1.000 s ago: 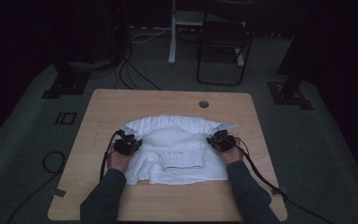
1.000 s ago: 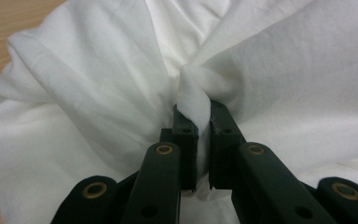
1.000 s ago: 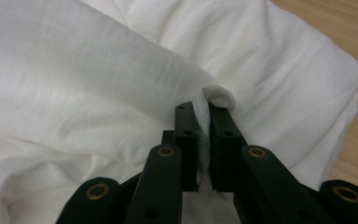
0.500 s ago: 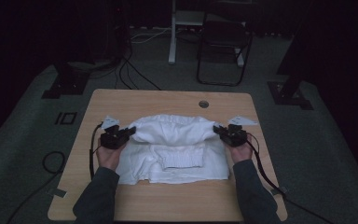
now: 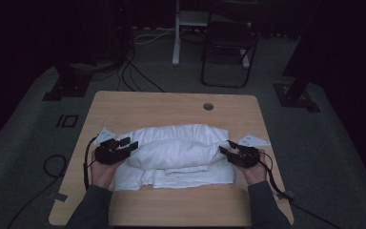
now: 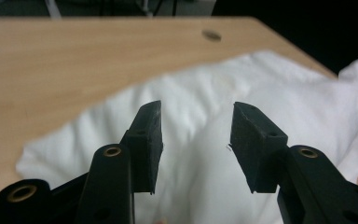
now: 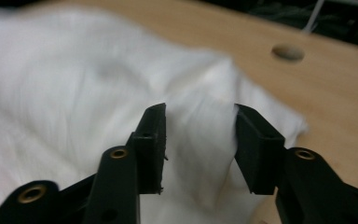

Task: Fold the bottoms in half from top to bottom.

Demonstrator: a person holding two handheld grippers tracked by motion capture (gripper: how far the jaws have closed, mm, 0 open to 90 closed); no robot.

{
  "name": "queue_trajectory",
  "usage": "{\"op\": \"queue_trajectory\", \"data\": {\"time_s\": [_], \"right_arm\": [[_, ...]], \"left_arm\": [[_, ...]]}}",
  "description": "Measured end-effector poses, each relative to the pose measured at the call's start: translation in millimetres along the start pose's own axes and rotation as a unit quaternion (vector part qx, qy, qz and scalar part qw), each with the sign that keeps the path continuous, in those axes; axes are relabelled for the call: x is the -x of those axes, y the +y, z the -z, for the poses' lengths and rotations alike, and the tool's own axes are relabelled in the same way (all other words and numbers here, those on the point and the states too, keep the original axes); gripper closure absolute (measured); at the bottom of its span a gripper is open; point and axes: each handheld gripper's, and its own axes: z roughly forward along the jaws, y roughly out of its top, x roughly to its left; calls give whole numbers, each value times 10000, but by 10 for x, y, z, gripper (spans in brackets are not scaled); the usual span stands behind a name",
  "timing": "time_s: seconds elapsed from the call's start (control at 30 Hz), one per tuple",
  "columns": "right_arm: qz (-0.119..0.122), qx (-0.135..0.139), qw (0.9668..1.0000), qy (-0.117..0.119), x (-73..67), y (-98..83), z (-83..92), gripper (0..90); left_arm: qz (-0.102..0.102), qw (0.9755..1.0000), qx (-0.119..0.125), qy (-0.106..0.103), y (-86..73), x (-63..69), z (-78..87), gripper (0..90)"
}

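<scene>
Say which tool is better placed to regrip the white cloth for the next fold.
Near even, slight edge to the right tool: its open jaws straddle a raised ridge of the white cloth. The left tool, also open, faces flatter cloth. Both jaws have just been opening, neither pressing on the fabric.

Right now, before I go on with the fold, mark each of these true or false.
1. Both grippers, left gripper and right gripper, have open jaws, just opened. True.
2. The white cloth lies folded on the wooden table. True.
3. The right gripper clamps the cloth. False: its jaws stand apart with cloth between them, unpressed.
4. The cloth covers the round hole. False: the hole lies bare beyond it.
5. The grippers sit at opposite ends of the cloth. True.
</scene>
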Motion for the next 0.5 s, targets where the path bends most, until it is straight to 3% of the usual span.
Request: {"op": "queue_trajectory", "data": {"time_s": [0.13,0.23,0.37,0.43,0.5], "right_arm": [[96,260,9996,-61,-109,282,-50,535],[170,7,9997,-156,-192,389,-217,583],[56,-778,9968,-153,-192,253,-528,622],[57,-978,9952,1,-230,116,-550,645],[153,-1081,9940,47,-299,-27,-494,652]], "left_arm": [[-283,9995,-136,63,164,172,-190,568],[-383,9982,-461,29,152,270,-427,574],[-411,9941,-996,-152,-51,347,-705,636],[-595,9901,-1252,-224,-201,418,-738,733],[-855,9866,-1377,-165,-347,491,-708,775]]}}
